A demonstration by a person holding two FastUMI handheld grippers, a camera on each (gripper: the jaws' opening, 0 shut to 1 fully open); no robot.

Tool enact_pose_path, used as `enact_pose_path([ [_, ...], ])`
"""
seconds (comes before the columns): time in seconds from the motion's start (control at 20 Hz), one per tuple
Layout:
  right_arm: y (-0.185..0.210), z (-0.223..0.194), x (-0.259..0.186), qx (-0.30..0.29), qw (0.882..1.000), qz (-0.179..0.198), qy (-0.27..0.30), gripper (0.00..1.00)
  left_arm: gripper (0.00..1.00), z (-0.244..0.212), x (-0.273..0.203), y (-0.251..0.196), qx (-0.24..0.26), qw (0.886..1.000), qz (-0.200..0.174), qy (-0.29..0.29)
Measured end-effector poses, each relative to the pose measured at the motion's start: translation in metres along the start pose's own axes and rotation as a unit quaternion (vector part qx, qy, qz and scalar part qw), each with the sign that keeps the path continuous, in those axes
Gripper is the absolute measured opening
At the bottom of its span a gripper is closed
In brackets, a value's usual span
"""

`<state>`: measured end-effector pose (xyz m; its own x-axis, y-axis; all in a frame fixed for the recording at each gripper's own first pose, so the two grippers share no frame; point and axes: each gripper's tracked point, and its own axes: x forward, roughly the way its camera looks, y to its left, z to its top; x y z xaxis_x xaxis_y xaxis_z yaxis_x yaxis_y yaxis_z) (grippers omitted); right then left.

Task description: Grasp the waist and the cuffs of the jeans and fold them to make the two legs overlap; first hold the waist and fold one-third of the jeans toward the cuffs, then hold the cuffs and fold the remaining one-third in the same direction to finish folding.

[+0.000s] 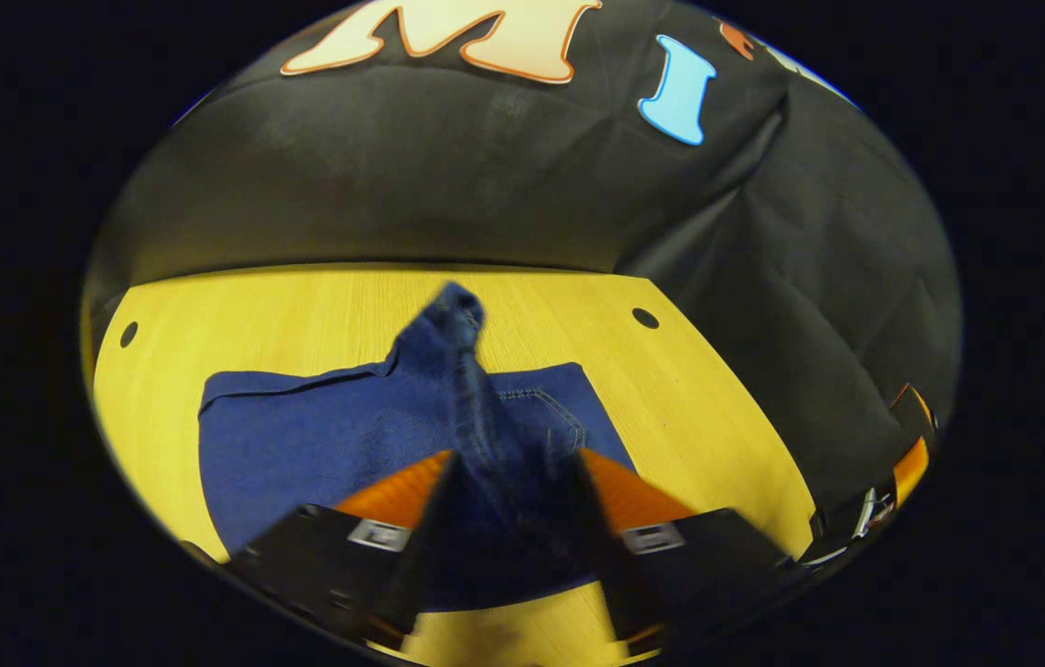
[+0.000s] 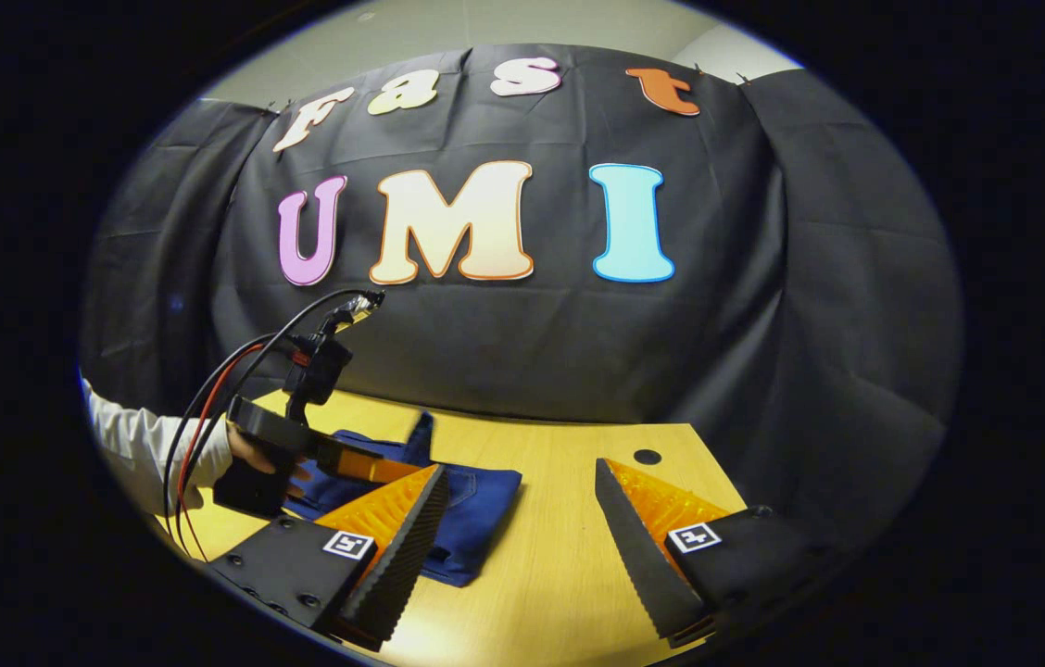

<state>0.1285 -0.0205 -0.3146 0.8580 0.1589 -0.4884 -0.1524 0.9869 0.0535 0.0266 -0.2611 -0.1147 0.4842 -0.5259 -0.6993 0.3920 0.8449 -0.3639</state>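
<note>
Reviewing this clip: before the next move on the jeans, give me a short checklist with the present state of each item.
1. Left hand-held gripper has denim between its fingers: ok, a bunch of the jeans rises from between them.
2. Which part is pinched, waist or cuff: cannot tell, the fabric there is blurred.
3. Right hand-held gripper free for the other grasp: ok, jaws wide apart, nothing between them, bare table seen through the gap.
4. Rest of the jeans lying flat on the table: ok, spread out, a pocket seam facing up.
5. Both grippers apart from each other: ok, the left one, held in a hand, is farther off in the right gripper view.
</note>
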Motion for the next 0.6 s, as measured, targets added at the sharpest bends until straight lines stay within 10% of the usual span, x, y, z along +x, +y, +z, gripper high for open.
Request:
enact_pose_path([
  [0.05, 0.008, 0.007, -0.001, 0.006, 1.0, 0.005, -0.008, 0.99, 1.0, 0.005, -0.014, 0.002, 0.005, 1.0, 0.011, -0.021],
  [0.3, 0.068, 0.058, -0.015, 0.025, 0.996, 0.024, -0.078, 0.99, 0.96, 0.054, -0.121, 0.036, 0.028, 0.98, 0.086, -0.179],
  [0.6, 0.142, 0.114, -0.043, 0.054, 0.986, 0.042, -0.154, 0.98, 0.95, 0.081, -0.278, 0.095, 0.062, 0.925, 0.213, -0.309],
])
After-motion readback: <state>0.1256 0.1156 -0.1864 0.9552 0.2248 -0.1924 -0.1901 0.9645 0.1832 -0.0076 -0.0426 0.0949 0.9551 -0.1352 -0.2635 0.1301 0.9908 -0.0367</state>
